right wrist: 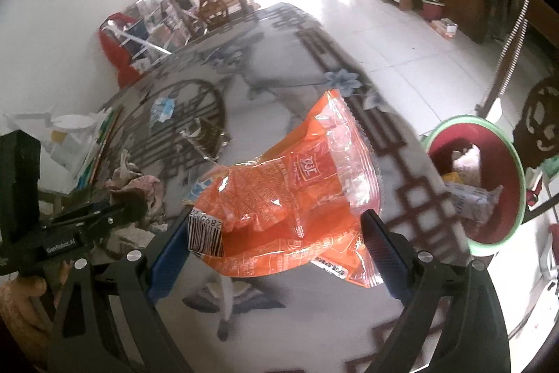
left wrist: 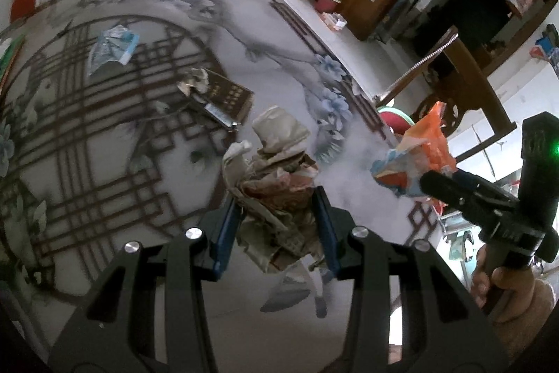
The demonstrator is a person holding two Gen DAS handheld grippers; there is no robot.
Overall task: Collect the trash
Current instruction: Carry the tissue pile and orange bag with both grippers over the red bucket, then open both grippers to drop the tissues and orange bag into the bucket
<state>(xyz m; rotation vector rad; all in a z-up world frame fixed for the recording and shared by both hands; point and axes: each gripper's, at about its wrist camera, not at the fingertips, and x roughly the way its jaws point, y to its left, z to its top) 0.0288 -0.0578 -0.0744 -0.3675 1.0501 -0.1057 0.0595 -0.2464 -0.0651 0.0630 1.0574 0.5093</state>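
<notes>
The left tool [left wrist: 277, 215] pinches a crumpled paper wad [left wrist: 276, 170] and the right tool [right wrist: 276, 233] an orange snack bag [right wrist: 297, 198] — both lifted off the tabletop [left wrist: 104, 145], likely for the red bin [right wrist: 489, 198] past its edge.

Your crumpled paper wad [left wrist: 276, 184] hides the counter [left wrist: 139, 163] directly behind it, and its lower end is smeared by blur. Behind the wad, the print on the brown booklet [left wrist: 223, 97] is too small to read. The orange wrapper [right wrist: 290, 194] covers the counter beyond it. The red bin [right wrist: 478, 187] is partly blurred, its contents unclear.
</notes>
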